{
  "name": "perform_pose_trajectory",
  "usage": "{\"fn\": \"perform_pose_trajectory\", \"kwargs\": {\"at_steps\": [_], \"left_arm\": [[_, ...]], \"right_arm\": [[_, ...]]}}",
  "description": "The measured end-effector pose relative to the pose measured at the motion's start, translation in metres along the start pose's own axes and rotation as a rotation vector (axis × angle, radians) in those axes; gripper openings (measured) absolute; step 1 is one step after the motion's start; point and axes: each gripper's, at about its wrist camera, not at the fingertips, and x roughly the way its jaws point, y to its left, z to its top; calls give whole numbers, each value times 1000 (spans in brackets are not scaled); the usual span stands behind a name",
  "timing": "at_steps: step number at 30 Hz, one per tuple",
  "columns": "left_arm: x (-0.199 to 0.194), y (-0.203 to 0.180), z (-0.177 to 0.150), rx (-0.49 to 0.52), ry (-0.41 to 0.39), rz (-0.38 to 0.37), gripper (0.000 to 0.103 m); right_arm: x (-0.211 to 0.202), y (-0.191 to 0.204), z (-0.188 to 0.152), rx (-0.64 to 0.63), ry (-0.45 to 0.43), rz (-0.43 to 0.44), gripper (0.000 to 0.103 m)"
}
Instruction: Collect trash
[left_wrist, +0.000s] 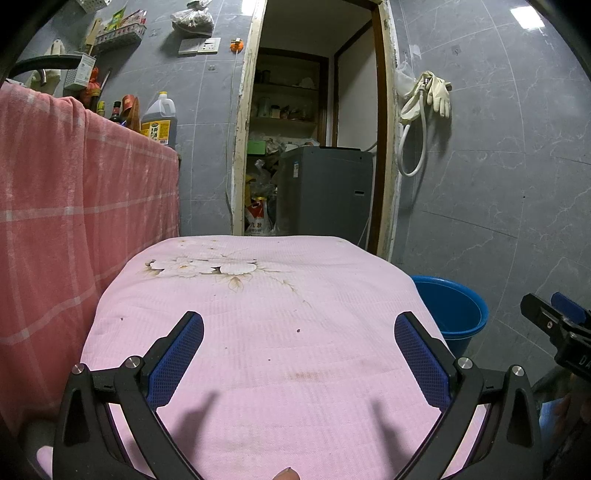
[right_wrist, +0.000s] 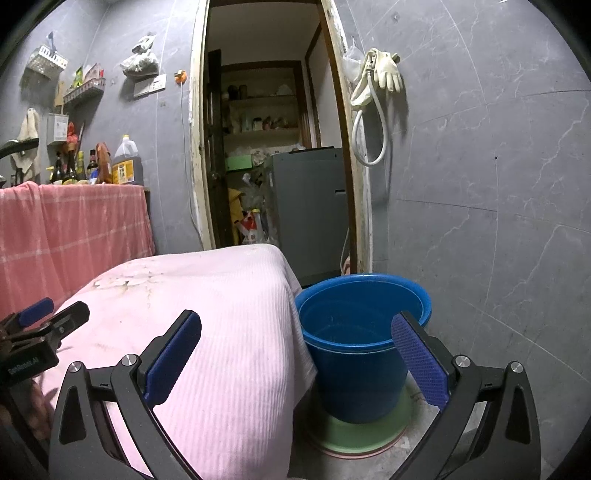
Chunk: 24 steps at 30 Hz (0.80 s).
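Observation:
A low table draped in a pink flowered cloth (left_wrist: 258, 332) (right_wrist: 207, 332) fills the foreground. My left gripper (left_wrist: 299, 332) hovers above it, open, with nothing between its blue pads. My right gripper (right_wrist: 295, 332) is open too, straddling the cloth's right edge and a blue bucket (right_wrist: 354, 332) (left_wrist: 450, 310) that stands on the floor beside the table. The bucket's inside looks bare. Only tiny dark specks (left_wrist: 298, 330) show on the cloth; no larger piece of trash is in view. Each gripper shows at the edge of the other's view, the right gripper (left_wrist: 554, 325) and the left gripper (right_wrist: 40, 328).
A counter draped in a red checked cloth (left_wrist: 74, 221) stands to the left, with bottles and an oil jug (left_wrist: 159, 118) on it. Straight ahead a doorway (left_wrist: 314, 129) opens onto a grey appliance (left_wrist: 325, 192) and cluttered bags. Rubber gloves and a hose (left_wrist: 424, 107) hang on the tiled wall. The bucket rests on a green basin (right_wrist: 362, 432).

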Motion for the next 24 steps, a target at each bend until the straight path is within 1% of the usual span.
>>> {"fn": "perform_pose_trajectory", "kwargs": {"at_steps": [24], "left_arm": [[0,3,0,0,-1,-2,101]], "right_arm": [[0,-1,1,0,0,1,103]]}}
